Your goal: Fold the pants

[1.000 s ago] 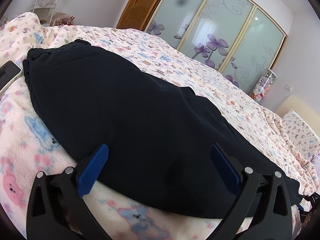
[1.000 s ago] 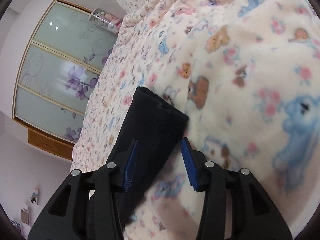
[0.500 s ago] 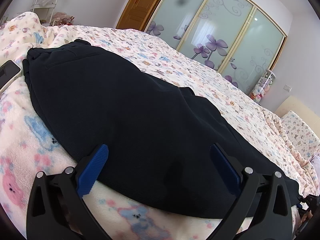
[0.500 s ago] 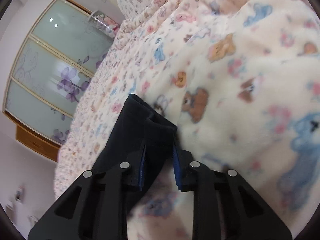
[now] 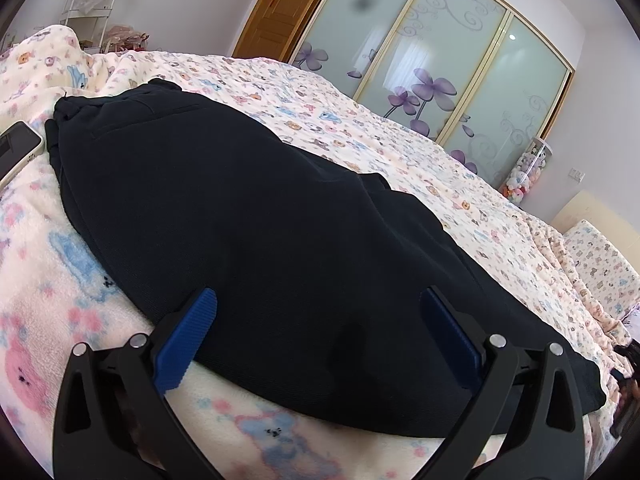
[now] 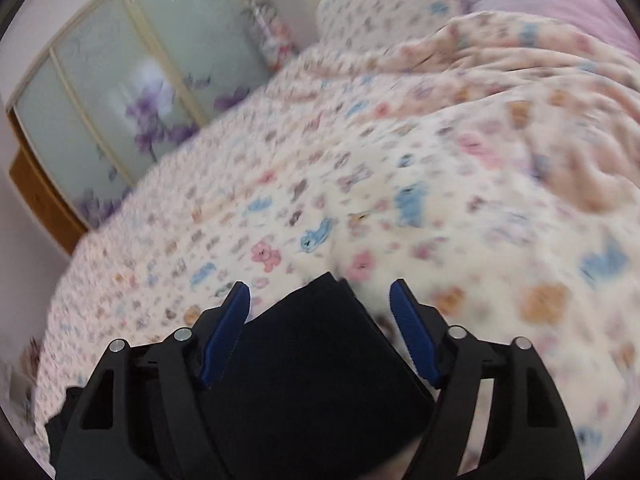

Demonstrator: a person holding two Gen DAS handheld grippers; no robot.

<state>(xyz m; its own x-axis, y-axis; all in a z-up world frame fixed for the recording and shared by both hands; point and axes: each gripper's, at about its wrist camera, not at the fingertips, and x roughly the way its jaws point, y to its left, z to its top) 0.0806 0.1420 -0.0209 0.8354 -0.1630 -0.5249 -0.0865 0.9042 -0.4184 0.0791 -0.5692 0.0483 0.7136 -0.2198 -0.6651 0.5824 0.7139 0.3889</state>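
- A phone [image 5: 16, 148] is seen at the far left on the blanket [image 5: 44, 272], just beside the waist end of the pants [image 5: 256, 232].
- The pants are laid out dark and long across the bed, waist to the left, legs running off to the right.
- The left gripper [image 5: 318, 334] is held spread wide over the near edge of the pants; nothing is pinched between its pads.
- The right gripper [image 6: 320, 322] has just been opening; the leg cuff [image 6: 320, 344] lies between its blue pads, but it cannot be told whether it is pressed or let go.
- The step in hand is judged to be a regrasp at the cuff.
- Next, the cuff would need to be clamped firmly and carried toward the waist.
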